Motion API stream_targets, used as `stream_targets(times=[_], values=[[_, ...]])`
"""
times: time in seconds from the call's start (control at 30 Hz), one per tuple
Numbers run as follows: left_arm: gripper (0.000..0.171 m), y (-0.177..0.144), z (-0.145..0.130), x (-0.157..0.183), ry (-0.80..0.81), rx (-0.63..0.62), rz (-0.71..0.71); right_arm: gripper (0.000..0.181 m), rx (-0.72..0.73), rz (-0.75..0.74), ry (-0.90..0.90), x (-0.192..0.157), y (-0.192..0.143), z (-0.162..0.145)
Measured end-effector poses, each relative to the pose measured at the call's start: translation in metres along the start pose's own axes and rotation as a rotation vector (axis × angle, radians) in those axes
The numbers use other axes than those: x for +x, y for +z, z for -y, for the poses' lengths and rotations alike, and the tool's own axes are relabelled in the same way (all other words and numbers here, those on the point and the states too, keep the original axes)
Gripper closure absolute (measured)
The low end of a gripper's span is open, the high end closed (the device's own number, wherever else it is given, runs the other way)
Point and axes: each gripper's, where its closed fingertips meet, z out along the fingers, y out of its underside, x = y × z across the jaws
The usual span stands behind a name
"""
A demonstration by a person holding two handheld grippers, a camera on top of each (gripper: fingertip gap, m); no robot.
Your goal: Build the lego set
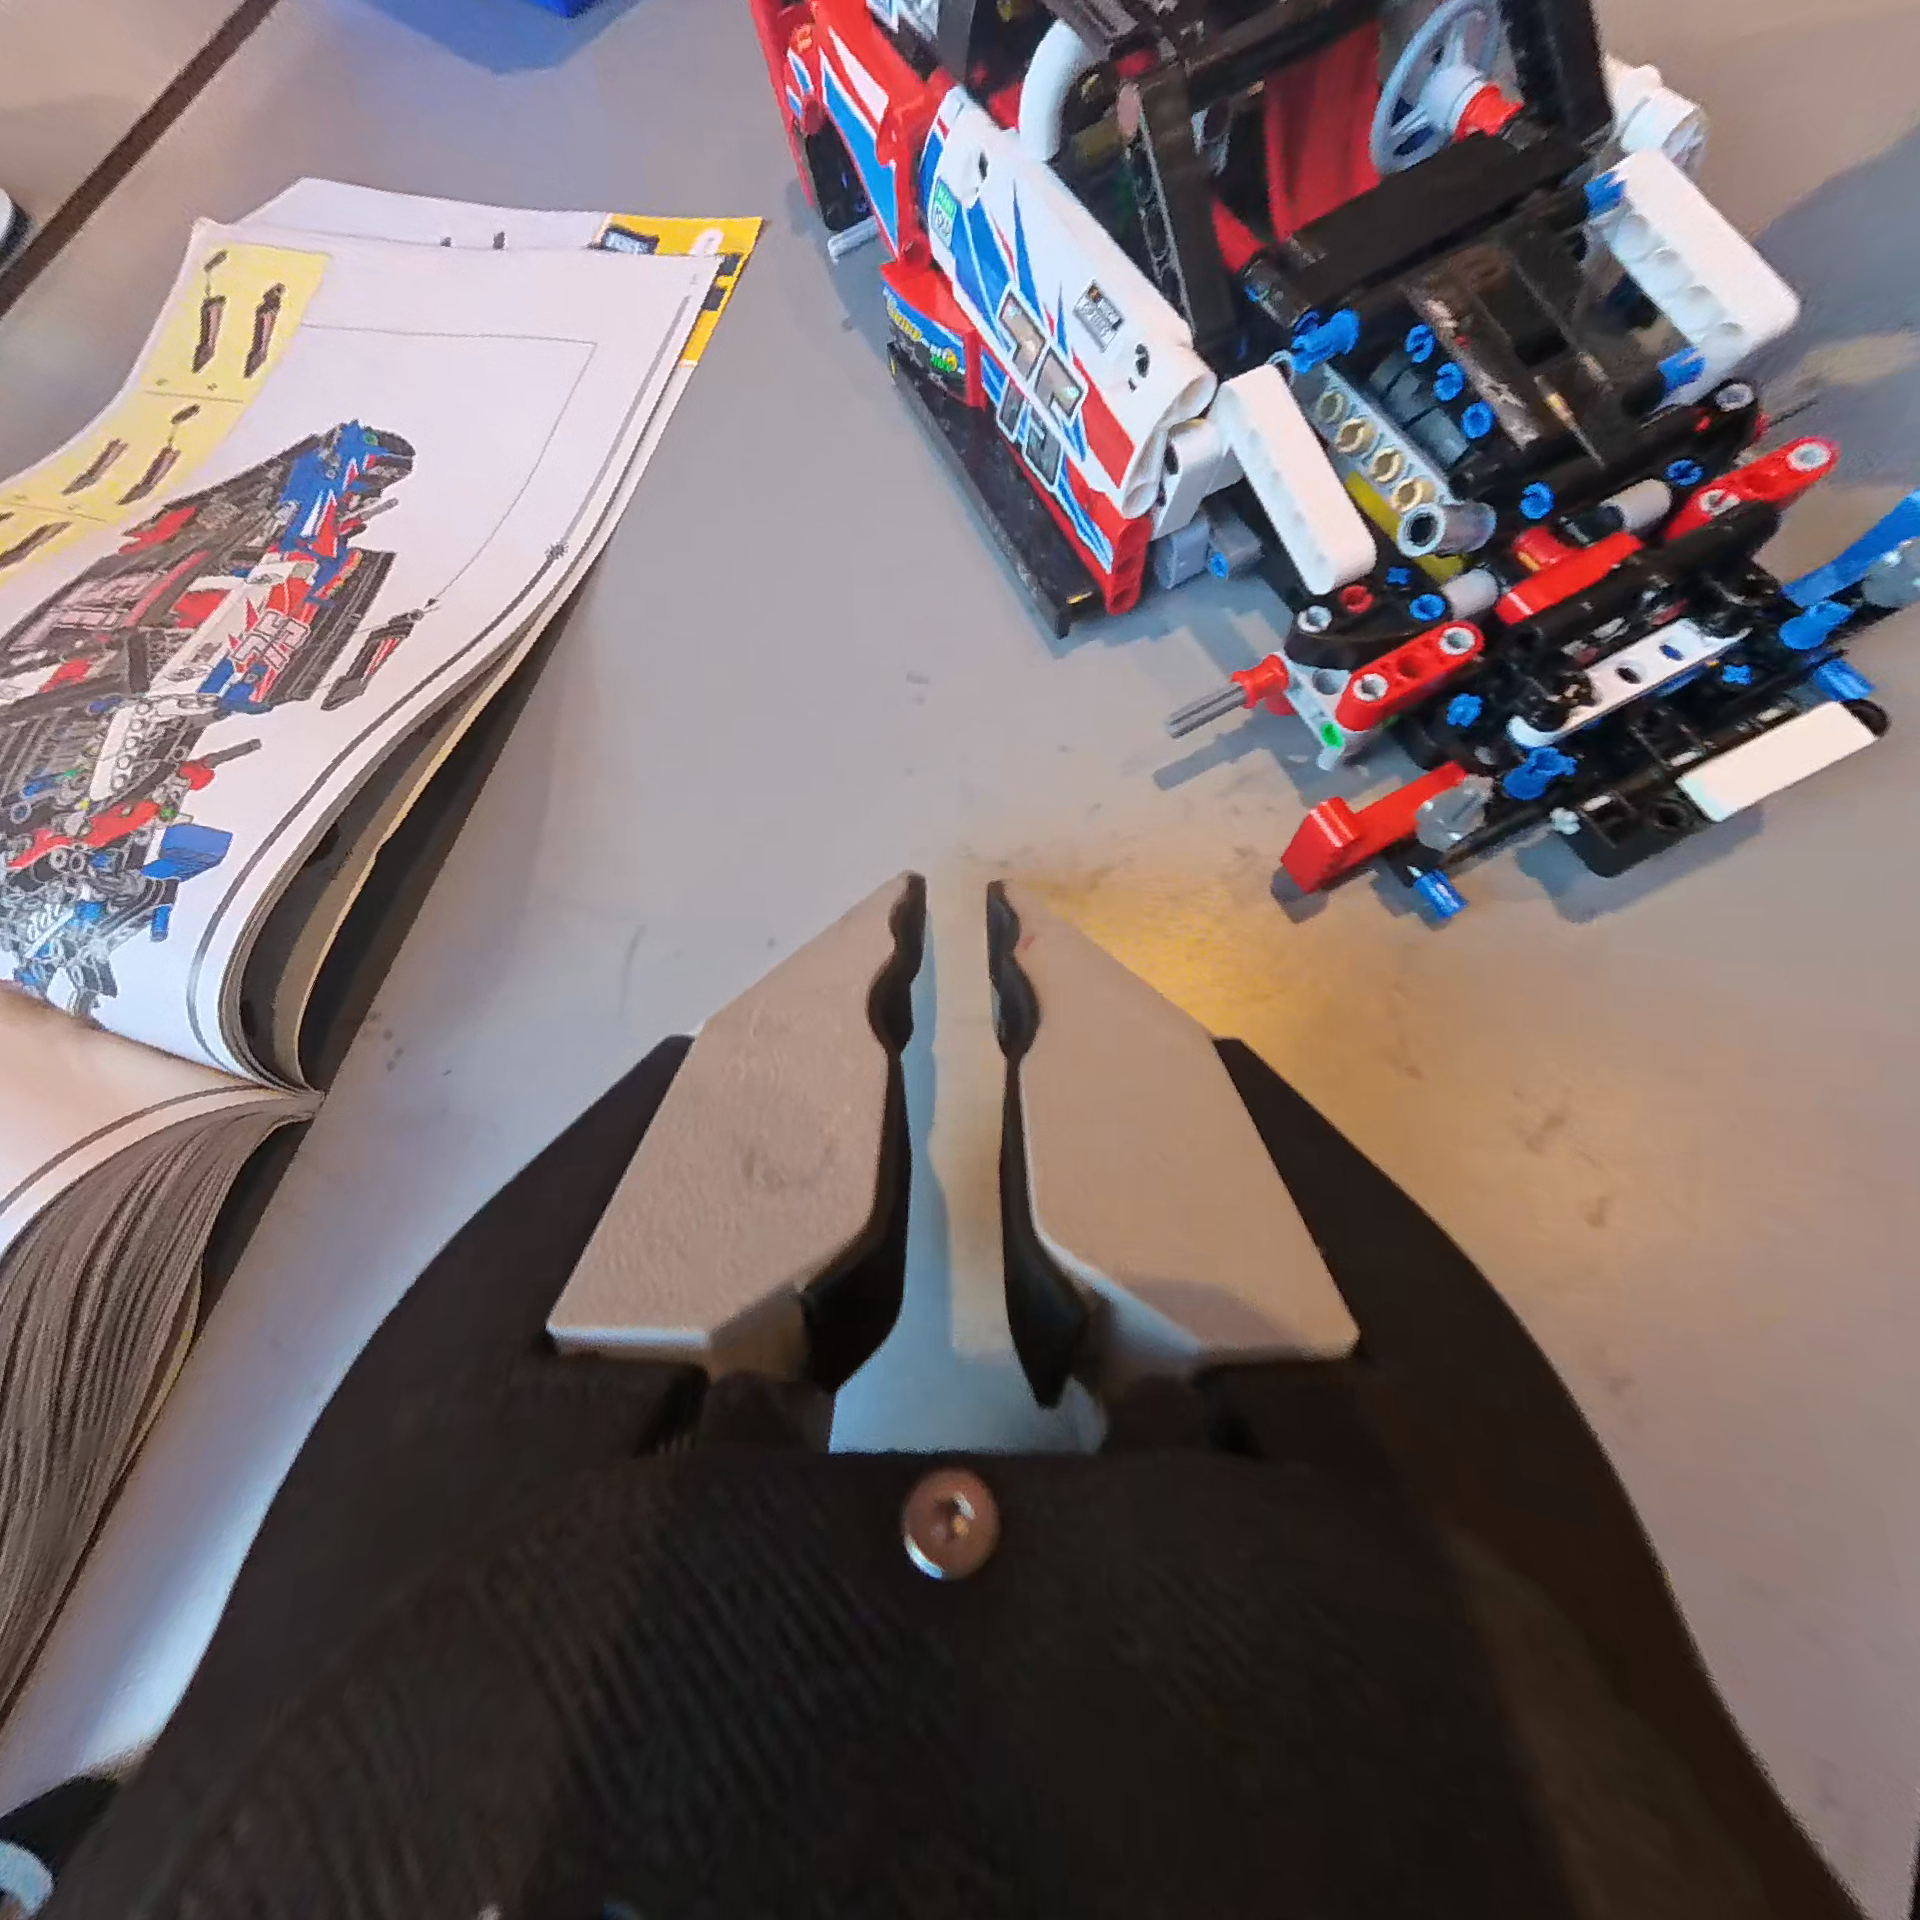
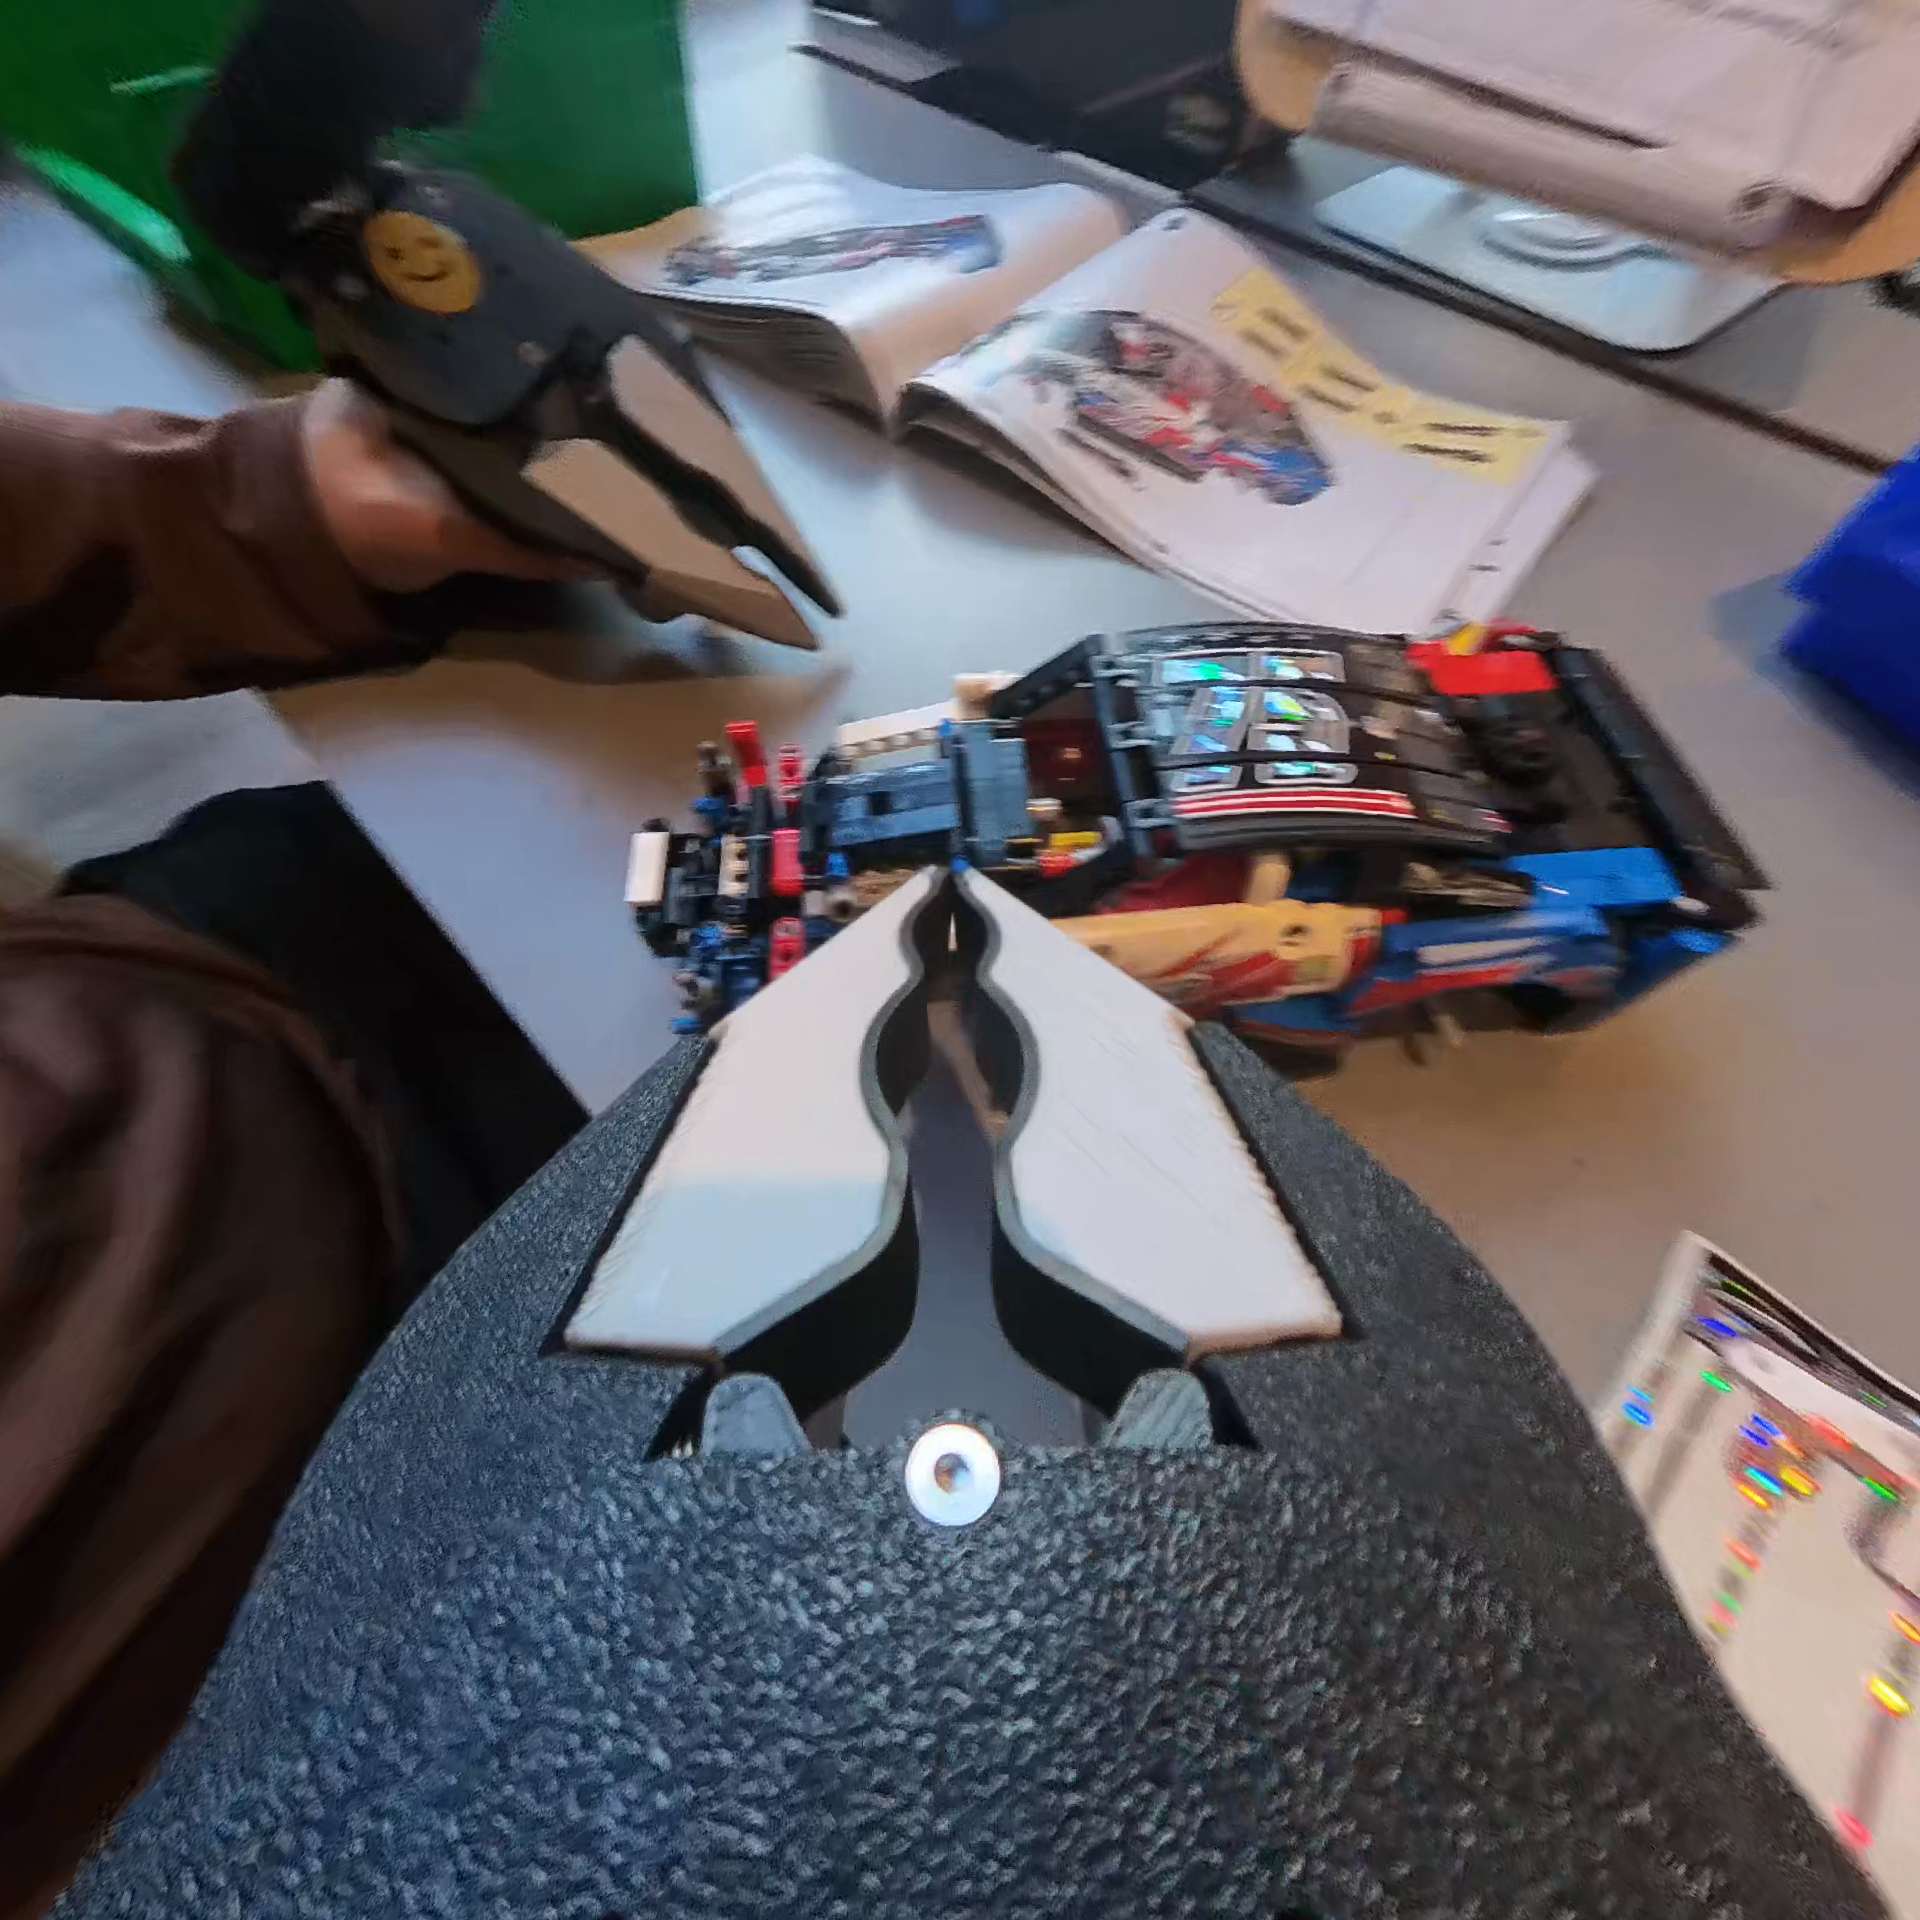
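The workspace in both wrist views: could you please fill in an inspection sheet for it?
Surface: grey table, scuffed, yellowish stain.
Job's things: part-built lego car; open manual beside it.
Clutter: sticker sheet, blue bin, green box, cardboard box.
Grippers: left gripper slightly open, empty, above the table; right gripper shut, empty, near the car.
Cables: nothing seen.
Surroundings: brown sleeve.

A grey table (image 1: 790,665) carries everything. At its far side in the right wrist view stand a green box (image 2: 582,104) and a blue bin (image 2: 1860,582), with a cardboard box (image 2: 1558,114) beyond a dark seam.
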Motion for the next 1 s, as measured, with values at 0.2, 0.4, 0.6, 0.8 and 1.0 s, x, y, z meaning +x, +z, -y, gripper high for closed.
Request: stream_targets(times=[0.2,0.4,0.6,0.8,1.0], values=[[0.158,-0.008,0.009,0.019,-0.005,0.073,-0.160,0.181,-0.059,0.175,0.002,-0.036,0.018,-0.008],[0.144,-0.008,0.001,0.051,0.072,0.008,-0.371,0.181,-0.149,0.157,-0.045,-0.046,0.027,-0.022],[0.147,-0.010,0.003,0.072,0.138,0.011,-0.485,0.181,-0.216,0.177,-0.052,-0.061,0.033,-0.039],[0.136,-0.010,0.001,0.081,0.134,-0.027,-0.573,0.181,-0.226,0.150,-0.054,-0.065,0.039,-0.044],[0.132,-0.010,-0.001,0.083,0.187,-0.018,-0.554,0.181,-0.308,0.124,-0.046,-0.060,0.046,-0.049]])
